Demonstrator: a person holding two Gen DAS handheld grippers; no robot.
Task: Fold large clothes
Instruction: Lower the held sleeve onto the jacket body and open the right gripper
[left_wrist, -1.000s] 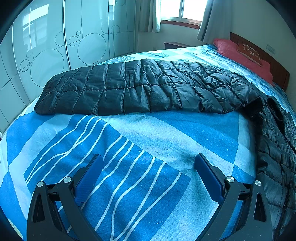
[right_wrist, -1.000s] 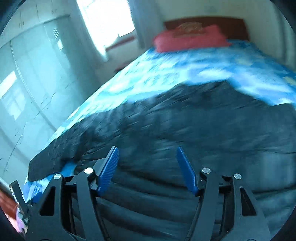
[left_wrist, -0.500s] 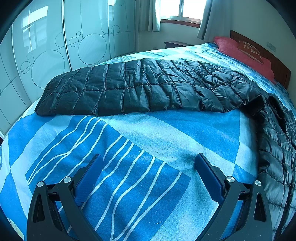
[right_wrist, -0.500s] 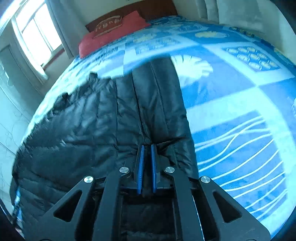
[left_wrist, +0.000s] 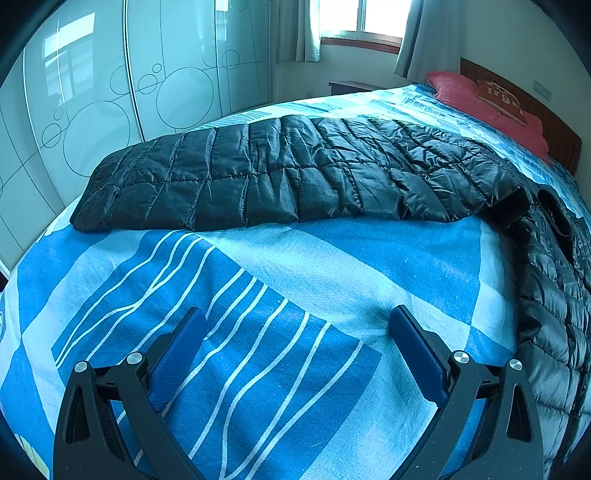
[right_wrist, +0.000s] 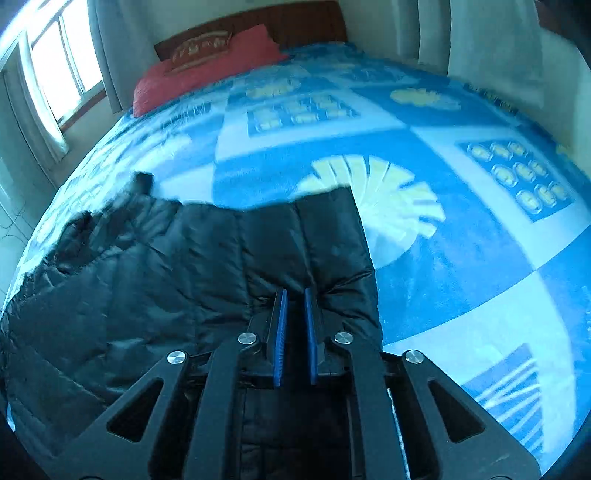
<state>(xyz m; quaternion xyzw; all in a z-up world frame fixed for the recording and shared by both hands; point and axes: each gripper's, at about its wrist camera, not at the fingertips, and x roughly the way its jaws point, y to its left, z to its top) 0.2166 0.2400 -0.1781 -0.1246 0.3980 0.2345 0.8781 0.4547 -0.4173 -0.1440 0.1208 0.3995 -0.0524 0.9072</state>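
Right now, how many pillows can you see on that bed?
1. A red pillow lies at the head of the bed, against the wooden headboard, with a small brownish cushion on top. Others could be hidden beyond the frame.

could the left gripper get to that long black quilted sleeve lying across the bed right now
Probably yes. The left gripper is open and empty over the blue striped bedspread, and nothing lies between it and the long black quilted sleeve stretched out ahead.
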